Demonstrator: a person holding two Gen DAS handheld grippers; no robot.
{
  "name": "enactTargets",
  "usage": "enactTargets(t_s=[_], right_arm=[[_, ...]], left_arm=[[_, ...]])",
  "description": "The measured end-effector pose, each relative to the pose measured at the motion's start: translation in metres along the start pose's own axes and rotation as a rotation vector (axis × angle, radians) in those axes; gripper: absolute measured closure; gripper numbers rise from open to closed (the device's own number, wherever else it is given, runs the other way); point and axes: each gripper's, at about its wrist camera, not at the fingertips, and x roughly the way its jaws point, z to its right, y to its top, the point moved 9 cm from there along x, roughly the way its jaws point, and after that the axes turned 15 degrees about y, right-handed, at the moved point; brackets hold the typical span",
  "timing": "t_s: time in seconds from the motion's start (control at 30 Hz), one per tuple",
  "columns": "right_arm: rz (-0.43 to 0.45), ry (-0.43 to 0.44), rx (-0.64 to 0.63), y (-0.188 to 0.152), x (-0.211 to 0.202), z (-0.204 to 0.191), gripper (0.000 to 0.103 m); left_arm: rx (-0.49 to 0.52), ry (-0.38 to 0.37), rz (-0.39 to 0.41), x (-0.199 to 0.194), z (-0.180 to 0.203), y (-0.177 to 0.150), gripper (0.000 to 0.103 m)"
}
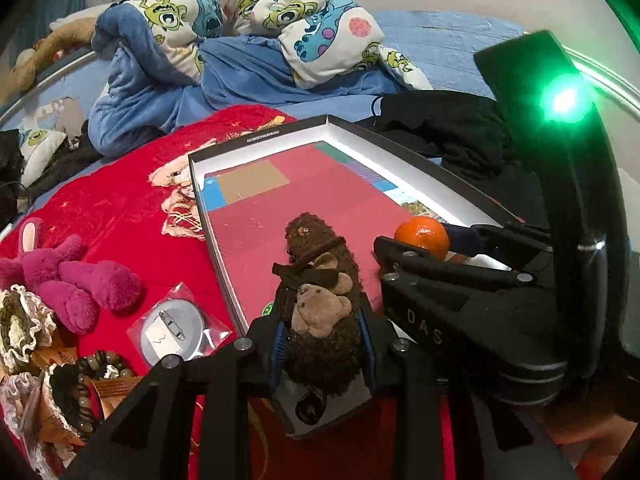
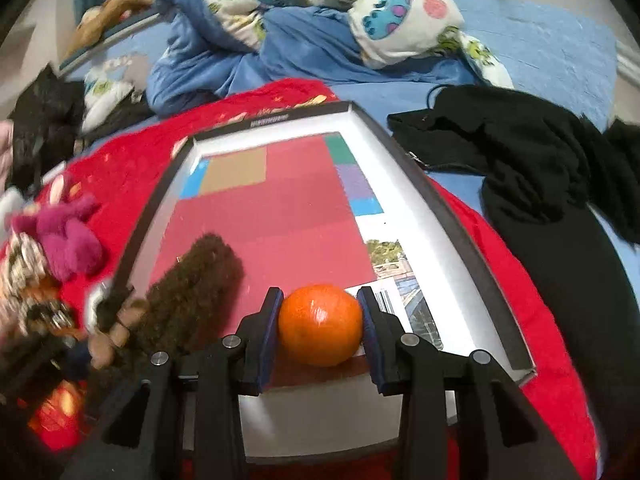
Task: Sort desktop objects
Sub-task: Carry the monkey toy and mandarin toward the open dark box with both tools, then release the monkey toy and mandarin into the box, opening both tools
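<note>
**Toy and orange both pinched over the tray**

Plush first: the brown plush toy (image 1: 320,300) lies lengthwise between the left gripper (image 1: 322,344) fingers, its long axis running away from the camera toward the far end of the tray (image 1: 256,138). Its near end sits deep in the jaws, its far end reaches out over the tray's red floor. The jaws press in on its sides, blue pads against the fur. It is dark brown and shaggy, with a small tan bear face on top and a dark ribbon crossed above that.

The orange (image 2: 320,324) is round, so it points nowhere — it sits squeezed between the two pads of the right gripper (image 2: 320,328), low over the tray's near end, above the red panel beside a printed photo. Its skin is glossy and bright.

The tray is a shallow black-rimmed box with white inner walls, lined with red, tan, blue, green and purple patches. It rests on a red blanket (image 1: 120,208) spread over a bed. Left of it lie a pink plush toy (image 1: 68,276), a bagged round badge (image 1: 176,330) and a bead bracelet (image 1: 106,362). A black garment (image 2: 540,184) lies to the right; a blue cartoon-print duvet (image 1: 240,28) is bunched behind.
</note>
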Motion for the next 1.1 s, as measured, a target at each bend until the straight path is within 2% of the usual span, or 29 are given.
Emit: enactTargets(t_s=[0.47, 0.57, 0.6, 0.67, 0.73, 0.77, 0.8, 0.87, 0.9, 0.93, 1.03, 1.1], right_arm=[[0.008, -0.003, -0.009, 0.002, -0.001, -0.002, 0.065], [0.021, 0.002, -0.012, 0.004, -0.004, -0.003, 0.065], [0.033, 0.005, -0.014, 0.005, -0.007, -0.003, 0.064], [0.057, 0.000, -0.009, 0.008, -0.013, -0.002, 0.057], [0.090, -0.026, 0.004, 0.011, -0.022, 0.005, 0.036], [0.099, -0.035, 0.015, 0.012, -0.026, 0.008, 0.032], [0.107, -0.036, 0.030, 0.012, -0.029, 0.012, 0.025], [0.122, -0.015, 0.057, 0.012, -0.035, 0.018, 0.004], [0.131, 0.034, 0.062, 0.013, -0.038, 0.014, 0.000], [0.135, 0.046, 0.062, 0.014, -0.040, 0.012, 0.000], [0.127, -0.026, 0.011, 0.015, -0.044, 0.009, 0.000], [0.117, -0.044, -0.013, 0.014, -0.044, 0.006, 0.000]], left_arm=[[-0.010, 0.011, 0.010, -0.004, -0.004, 0.000, 0.070], [-0.022, 0.002, 0.015, -0.007, -0.006, 0.002, 0.066], [-0.028, 0.002, 0.019, -0.009, -0.007, 0.003, 0.059], [-0.040, 0.016, 0.040, -0.014, -0.011, 0.005, 0.051], [-0.051, 0.037, 0.061, -0.020, -0.017, 0.008, 0.037], [-0.058, 0.078, 0.061, -0.019, -0.022, 0.008, 0.014], [-0.067, 0.109, 0.055, -0.018, -0.028, 0.008, 0.000], [-0.093, 0.010, 0.033, -0.018, -0.027, 0.005, 0.000], [-0.107, -0.016, 0.013, -0.018, -0.027, 0.004, 0.000], [-0.113, -0.012, 0.011, -0.018, -0.029, 0.003, 0.000], [-0.092, 0.017, 0.030, -0.021, -0.028, 0.003, 0.000], [-0.083, 0.018, 0.034, -0.024, -0.025, 0.001, 0.000]])
